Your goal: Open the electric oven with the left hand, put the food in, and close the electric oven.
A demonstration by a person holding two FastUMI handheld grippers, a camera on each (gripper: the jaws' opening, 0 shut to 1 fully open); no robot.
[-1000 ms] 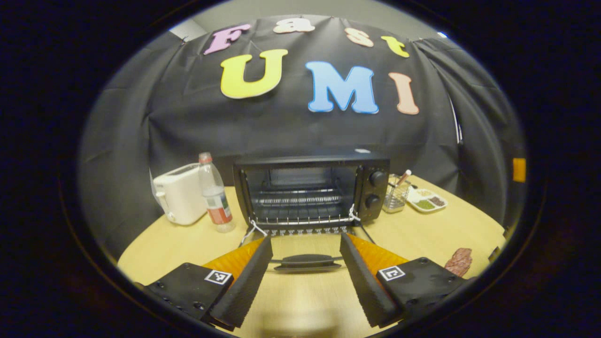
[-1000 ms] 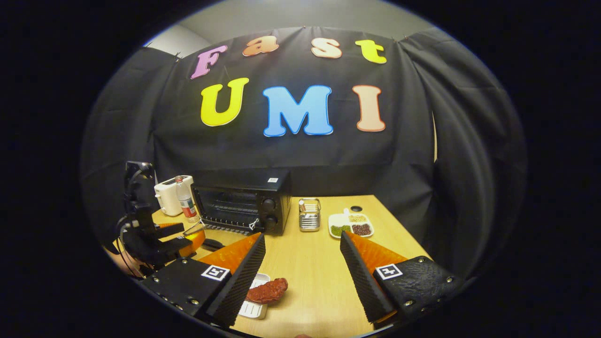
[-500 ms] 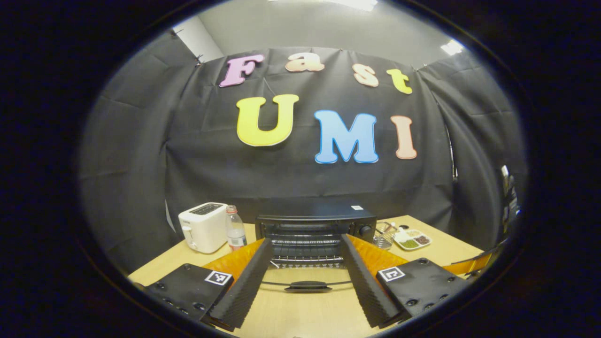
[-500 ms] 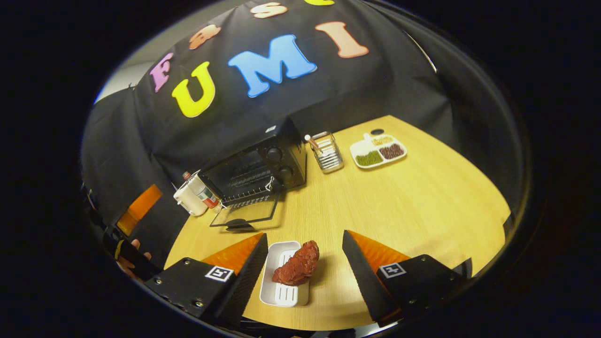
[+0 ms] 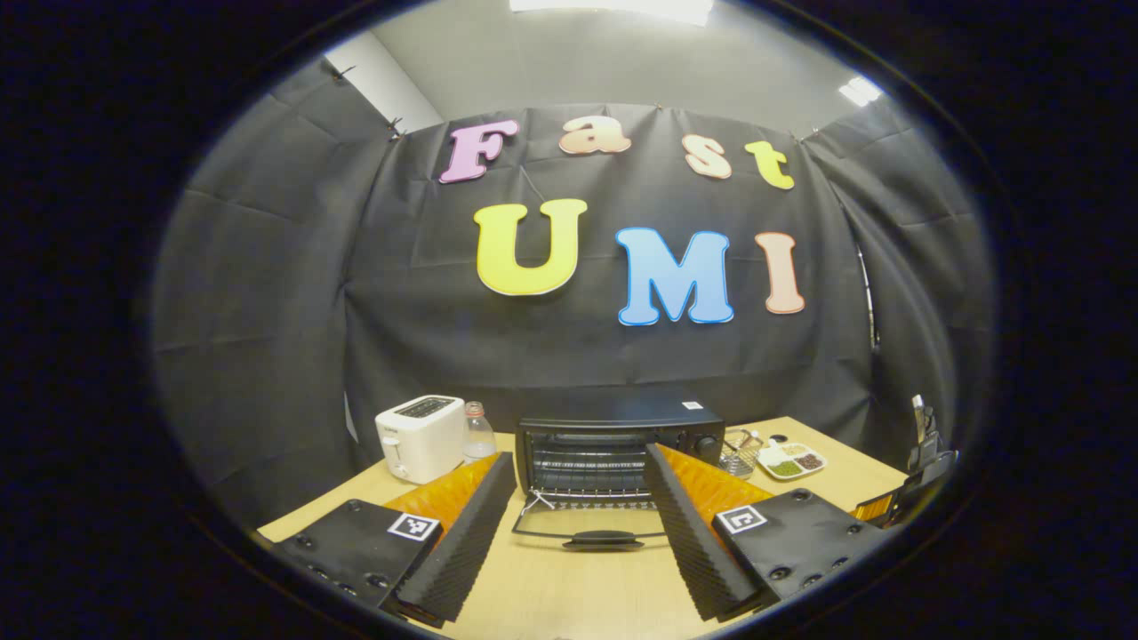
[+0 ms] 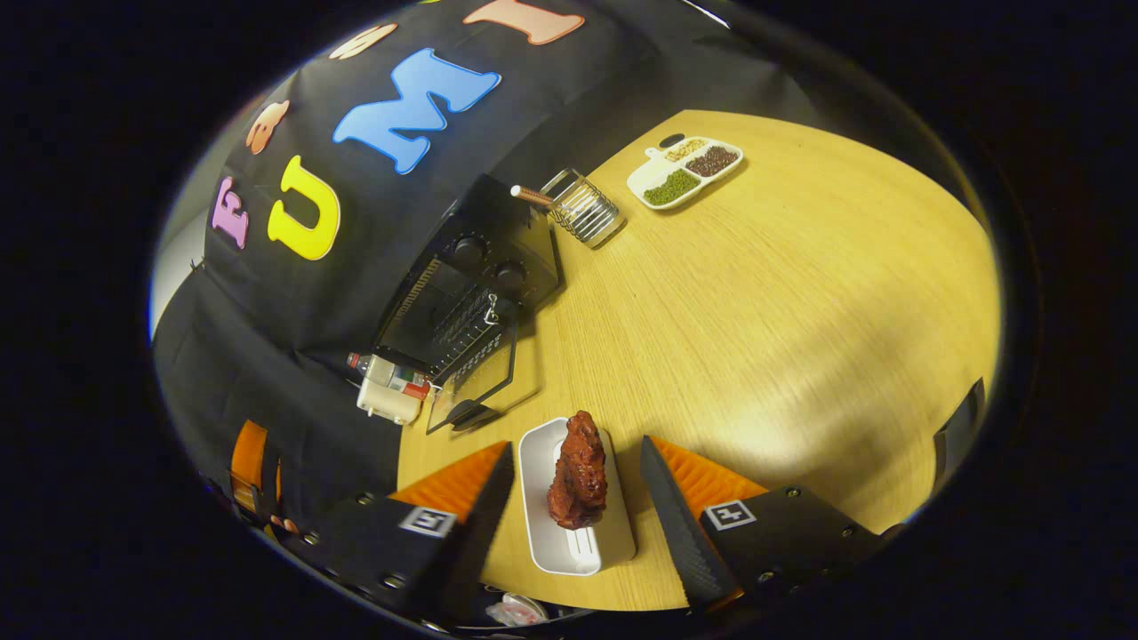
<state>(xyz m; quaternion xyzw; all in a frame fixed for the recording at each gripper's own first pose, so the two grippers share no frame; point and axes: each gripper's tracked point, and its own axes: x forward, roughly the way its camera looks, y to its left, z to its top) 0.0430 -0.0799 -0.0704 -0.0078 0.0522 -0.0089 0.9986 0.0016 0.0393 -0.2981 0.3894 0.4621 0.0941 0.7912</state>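
The wooden table fills most of the right gripper view, with broad bare room across its centre and right. At upper left of that view the electric oven stands against the booth's cloth wall, its glass door dropped flat onto the table toward the lower left. In the left gripper view the oven sits at lower centre, cavity facing the camera, door lying down in front. The left gripper is level and held back from the door, released, jaws spread wide, touching nothing. The right gripper tilts down over the table's near edge, released too, its fingers straddling a white tray without touching it. On the tray lies the food, a reddish-brown piece of meat, its long axis running up the frame. A wire holder and a divided dish sit at the top.
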